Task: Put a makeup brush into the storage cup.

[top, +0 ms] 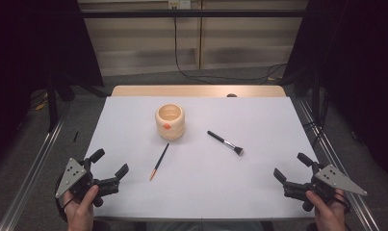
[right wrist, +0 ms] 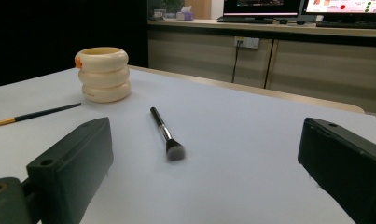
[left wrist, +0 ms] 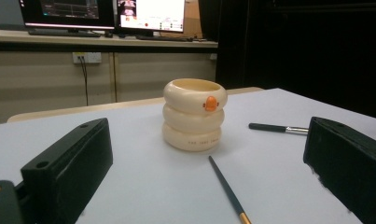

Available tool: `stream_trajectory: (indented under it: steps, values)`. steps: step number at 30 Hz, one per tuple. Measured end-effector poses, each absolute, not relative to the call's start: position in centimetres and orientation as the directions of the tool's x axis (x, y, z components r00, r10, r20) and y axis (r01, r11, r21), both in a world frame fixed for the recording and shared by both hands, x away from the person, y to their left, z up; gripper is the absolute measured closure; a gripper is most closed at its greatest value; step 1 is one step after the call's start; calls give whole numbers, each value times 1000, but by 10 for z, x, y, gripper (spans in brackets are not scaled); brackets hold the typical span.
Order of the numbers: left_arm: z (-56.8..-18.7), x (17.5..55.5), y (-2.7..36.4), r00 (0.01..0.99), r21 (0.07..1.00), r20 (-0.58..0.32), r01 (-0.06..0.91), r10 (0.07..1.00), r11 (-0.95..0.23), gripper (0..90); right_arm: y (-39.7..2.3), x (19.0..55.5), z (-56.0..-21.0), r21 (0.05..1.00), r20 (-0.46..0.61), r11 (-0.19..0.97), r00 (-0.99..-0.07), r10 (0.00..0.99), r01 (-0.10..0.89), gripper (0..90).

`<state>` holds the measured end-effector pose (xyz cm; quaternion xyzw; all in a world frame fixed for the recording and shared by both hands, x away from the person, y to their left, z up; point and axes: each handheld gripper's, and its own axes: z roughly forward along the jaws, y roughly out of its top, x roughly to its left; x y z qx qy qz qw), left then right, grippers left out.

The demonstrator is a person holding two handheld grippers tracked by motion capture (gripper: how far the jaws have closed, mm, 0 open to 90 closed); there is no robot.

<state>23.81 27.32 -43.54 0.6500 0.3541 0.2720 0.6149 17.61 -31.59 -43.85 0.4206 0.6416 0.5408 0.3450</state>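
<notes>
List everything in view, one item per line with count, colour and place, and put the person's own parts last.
holder: 1, cream, three stacked rings with an orange spot, upright at table centre, far half.
thin brush: 1, dark handle with orange end, lying flat in front of the holder.
makeup brush: 1, black handle, silver ferrule, dark bristles, lying right of the holder.
table: 1, white top with a wooden far edge.
monitors: 2, lit, on a desk behind.
left gripper: 1, black, open, near left corner.
right gripper: 1, black, open, near right corner.
</notes>
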Motion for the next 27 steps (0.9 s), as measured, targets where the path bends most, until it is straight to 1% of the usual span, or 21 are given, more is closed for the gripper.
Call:
stream_trajectory:
  steps: [8,11,14,19,20,24,27]
  values:
    - [-437,241,273,594,991,-82,136,800,1,12,-316,180,-440,985,1,70,-410,912,159,23]
    - [-436,239,273,592,992,-65,125,803,-12,12,-315,180,-439,985,7,65,-419,908,157,23]
    - [-433,236,271,602,994,-37,105,798,-33,12,-315,179,-439,986,8,63,-419,908,155,24]
    - [-431,235,265,636,994,-24,95,772,-47,11,-316,177,-439,985,18,54,-412,911,162,24]
    - [-431,234,265,642,994,-18,95,767,-56,11,-316,176,-439,985,34,38,-410,911,167,24]
    - [-427,231,262,647,995,-42,96,761,-27,9,-313,172,-437,987,10,57,-412,911,149,22]
    - [-421,232,260,647,995,-40,94,762,-27,8,-311,172,-437,987,10,58,-417,909,148,22]
